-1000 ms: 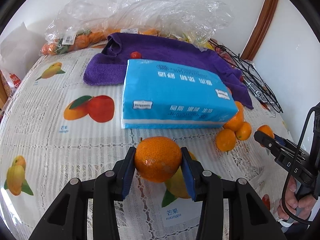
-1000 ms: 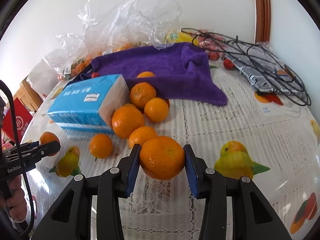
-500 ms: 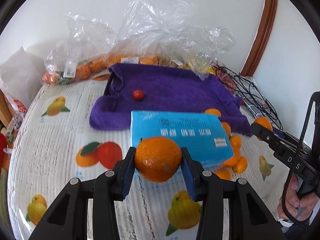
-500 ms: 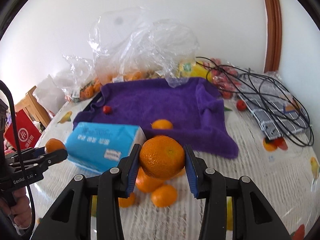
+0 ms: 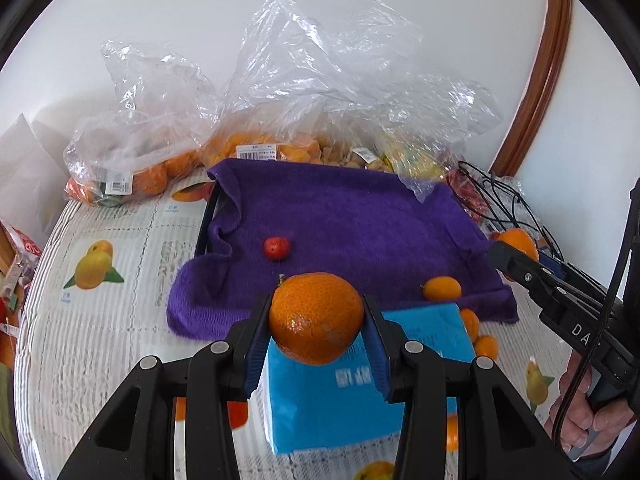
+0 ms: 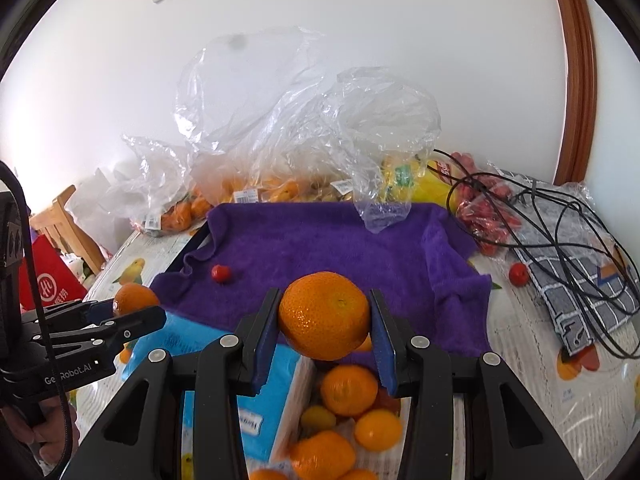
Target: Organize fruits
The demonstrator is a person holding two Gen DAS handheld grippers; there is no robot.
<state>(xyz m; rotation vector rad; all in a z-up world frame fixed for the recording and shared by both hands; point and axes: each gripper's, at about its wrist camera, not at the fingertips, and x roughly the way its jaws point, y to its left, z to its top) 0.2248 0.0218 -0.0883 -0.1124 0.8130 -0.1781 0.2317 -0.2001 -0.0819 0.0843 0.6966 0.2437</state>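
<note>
My left gripper (image 5: 316,318) is shut on a tangerine (image 5: 316,316), held in the air over a blue tissue pack (image 5: 352,396). My right gripper (image 6: 325,316) is shut on another tangerine (image 6: 325,314), above several loose tangerines (image 6: 348,390) on the table. Ahead of both lies a purple towel (image 5: 360,232) over a dark tray; a small red fruit (image 5: 276,248) and one small orange fruit (image 5: 442,288) lie on it. The right gripper (image 5: 516,250) shows at the right of the left wrist view, the left gripper (image 6: 138,310) at the left of the right wrist view.
Clear plastic bags of oranges (image 5: 136,176) and other fruit (image 6: 280,188) stand against the wall behind the towel. Black cables (image 6: 560,232) lie over a checked cloth (image 6: 580,280) at the right with red fruits (image 6: 518,272). A fruit-print tablecloth (image 5: 100,320) covers the table.
Both grippers have risen and moved toward the purple towel, each still holding its tangerine. The tissue pack and loose tangerines now lie lower in view, under the grippers.
</note>
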